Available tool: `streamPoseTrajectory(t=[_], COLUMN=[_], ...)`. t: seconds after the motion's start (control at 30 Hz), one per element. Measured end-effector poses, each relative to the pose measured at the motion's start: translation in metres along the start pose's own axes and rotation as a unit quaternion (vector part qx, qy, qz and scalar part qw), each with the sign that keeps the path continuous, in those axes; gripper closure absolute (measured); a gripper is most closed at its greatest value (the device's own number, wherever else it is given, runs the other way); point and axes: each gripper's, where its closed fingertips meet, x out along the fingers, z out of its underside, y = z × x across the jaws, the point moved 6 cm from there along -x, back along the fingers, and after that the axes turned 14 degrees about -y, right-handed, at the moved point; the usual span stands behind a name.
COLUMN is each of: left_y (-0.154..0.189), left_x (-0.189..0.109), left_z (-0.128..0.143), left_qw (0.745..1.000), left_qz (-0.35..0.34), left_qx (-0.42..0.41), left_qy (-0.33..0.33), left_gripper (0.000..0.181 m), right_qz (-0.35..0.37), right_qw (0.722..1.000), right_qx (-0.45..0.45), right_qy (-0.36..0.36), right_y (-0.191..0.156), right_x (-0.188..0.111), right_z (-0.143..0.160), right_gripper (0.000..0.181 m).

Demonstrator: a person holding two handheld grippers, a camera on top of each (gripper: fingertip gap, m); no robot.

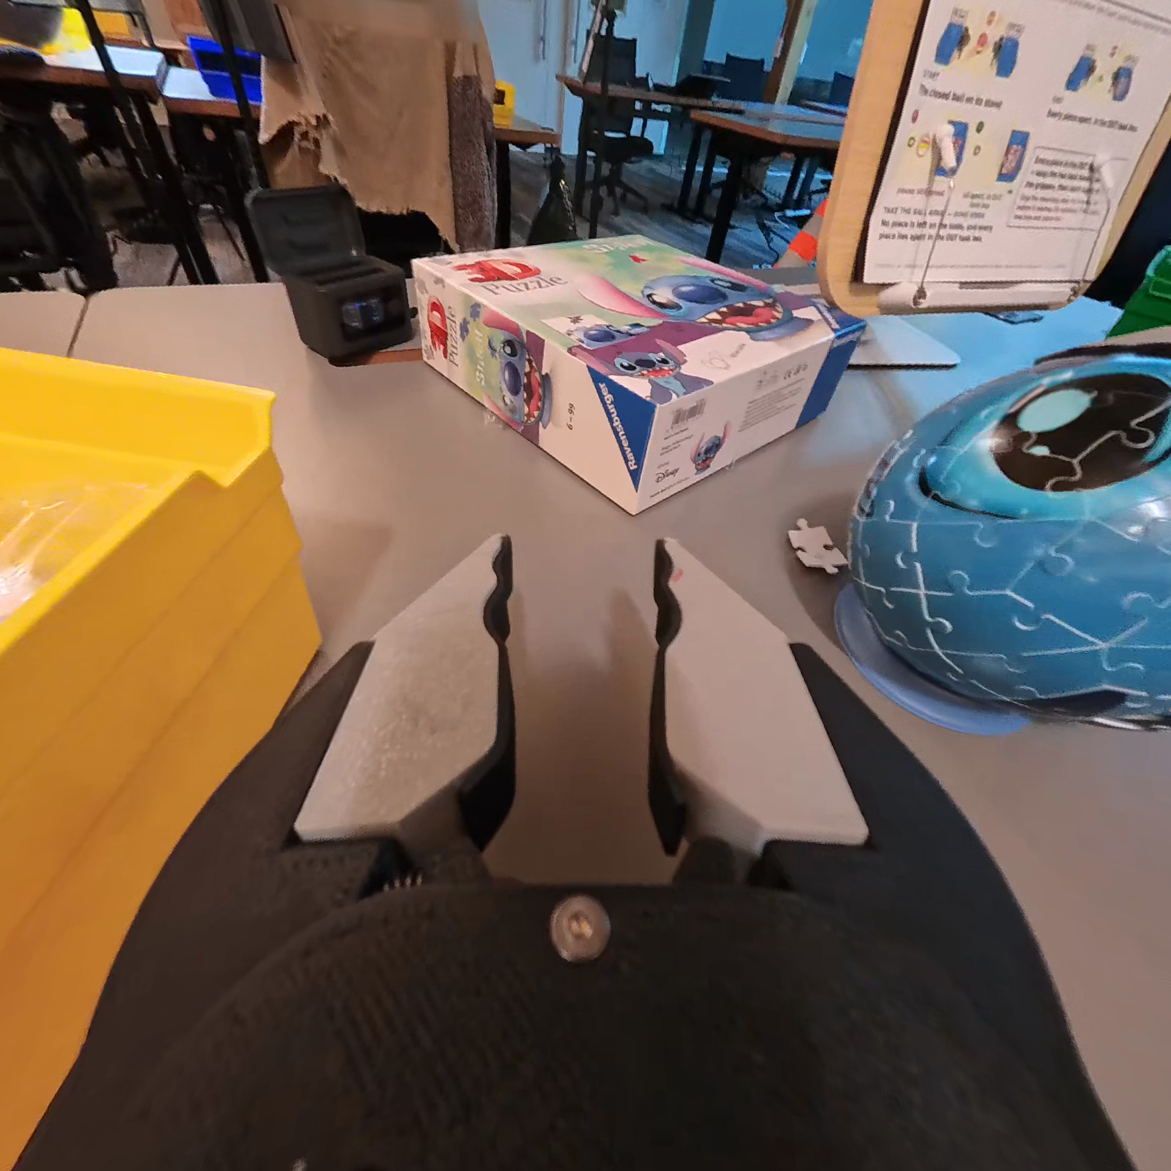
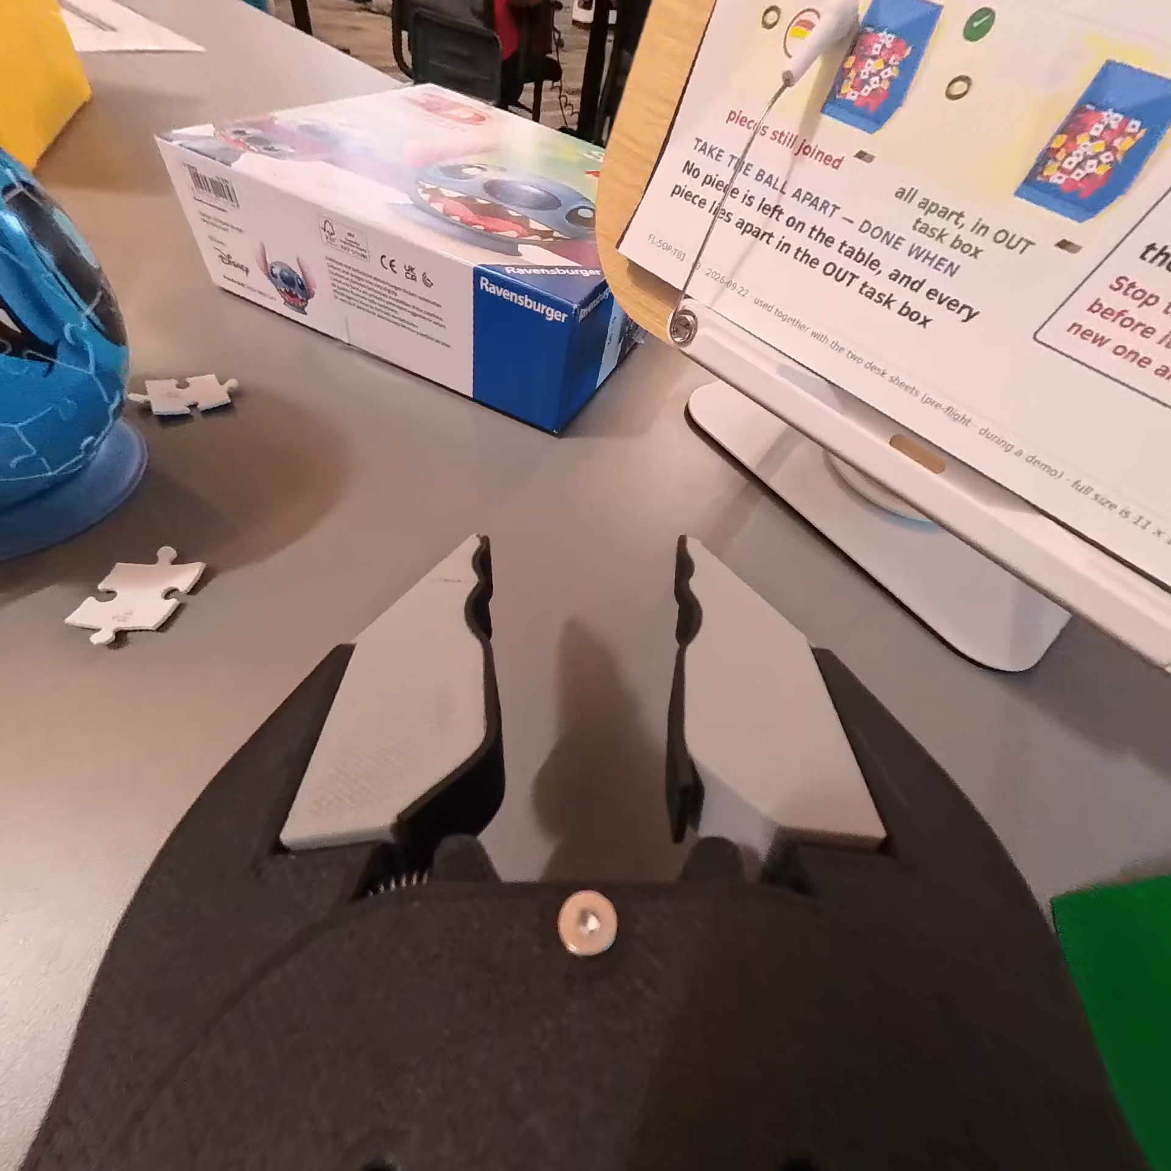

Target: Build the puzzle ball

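The blue puzzle ball [image 1: 1026, 538] stands on its blue ring stand [image 1: 912, 684] at the right of the left wrist view; it also shows at the left edge of the right wrist view [image 2: 44, 355]. A loose white puzzle piece [image 1: 816, 546] lies on the table beside the ball. In the right wrist view a joined pair of white pieces [image 2: 184, 394] and another white piece [image 2: 136, 594] lie near the ball. My left gripper [image 1: 582, 551] is open with nothing between its fingers, above bare table. My right gripper [image 2: 582, 548] is open with nothing between its fingers, right of the ball.
Stacked yellow bins [image 1: 127, 570] stand at the left. The puzzle's printed box [image 1: 627, 374] lies behind. A black case [image 1: 342, 285] sits farther back. An instruction sheet on a white stand [image 2: 887, 456] is at the right. A green object [image 2: 1121, 988] is at the lower right. Some 35 cm of space lies between my two pairs of fingers. The left gripper is farther from the white piece [image 2: 136, 594], some 25 cm, than the right, some 12 cm.
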Motion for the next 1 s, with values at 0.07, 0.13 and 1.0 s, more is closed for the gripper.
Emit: streamPoseTrajectory(t=[0.07,0.13,1.0], left_y=[0.0005,-0.0001,-0.0003], left_x=[0.0024,0.0009,-0.0013], left_z=[0.0005,0.0000,0.0033], left_qw=[1.000,1.000,1.000], left_qz=[0.012,0.011,-0.006], left_qx=[-0.001,-0.003,-0.014], left_qy=[-0.009,-0.002,-0.009], left_gripper=[0.139,0.139,0.120], right_qz=[0.005,0.012,0.013], right_qw=[1.000,1.000,0.999], right_qx=[-0.001,-0.007,0.014], right_qy=[0.007,0.017,0.033], right_y=[0.0001,-0.0016,-0.0007], right_x=[-0.0017,-0.0039,-0.0076], right_z=[-0.0006,-0.0018,-0.0034], right_gripper=[0.125,0.128,0.106])
